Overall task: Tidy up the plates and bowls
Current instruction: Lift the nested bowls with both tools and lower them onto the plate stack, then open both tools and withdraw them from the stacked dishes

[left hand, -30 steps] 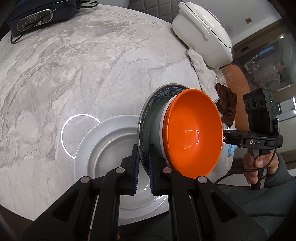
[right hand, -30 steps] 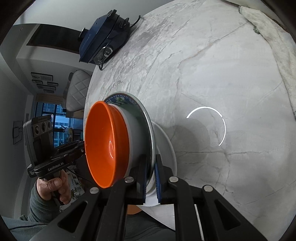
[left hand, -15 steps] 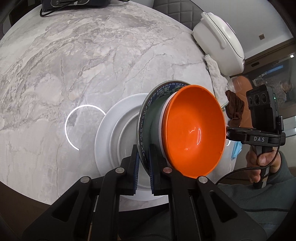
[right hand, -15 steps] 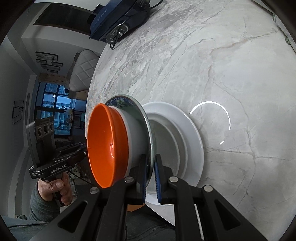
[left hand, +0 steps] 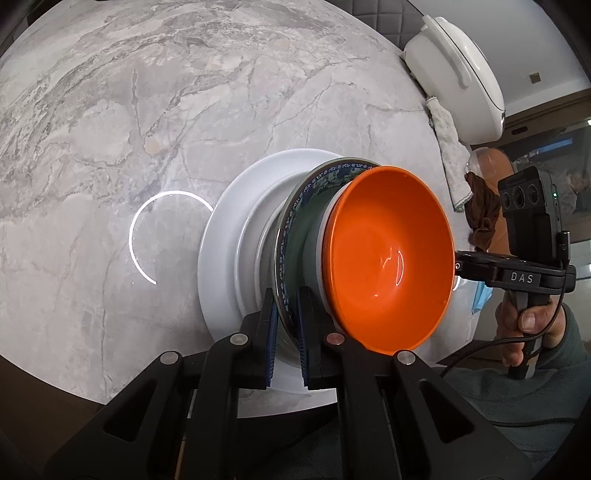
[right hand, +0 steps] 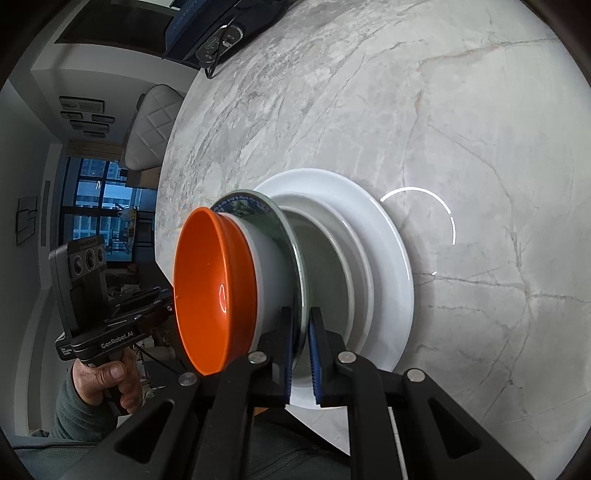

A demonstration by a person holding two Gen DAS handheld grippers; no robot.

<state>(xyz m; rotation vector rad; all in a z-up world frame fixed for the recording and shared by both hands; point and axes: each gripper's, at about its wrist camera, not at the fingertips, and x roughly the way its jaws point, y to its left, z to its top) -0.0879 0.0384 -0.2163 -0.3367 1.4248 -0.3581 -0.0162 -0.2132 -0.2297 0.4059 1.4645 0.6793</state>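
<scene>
2 tools [left hand: 286, 332] [right hand: 300, 354] pinch patterned plate [left hand: 295, 206], glossy orange bowl [left hand: 388, 258].

A round grey-veined marble counter [left hand: 155, 110] carries a wide white ceramic plate [left hand: 221, 236] near its front edge. At the far rim sit a white lidded cooker [left hand: 458, 66] with a crumpled pale cloth [left hand: 448, 147] beside it, and a dark blue appliance [right hand: 218, 26] with a cable.

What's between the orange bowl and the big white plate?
A white bowl under the orange bowl, then the patterned plate both grippers pinch. Then a gap to the white plate. The right wrist view shows it best.
</scene>
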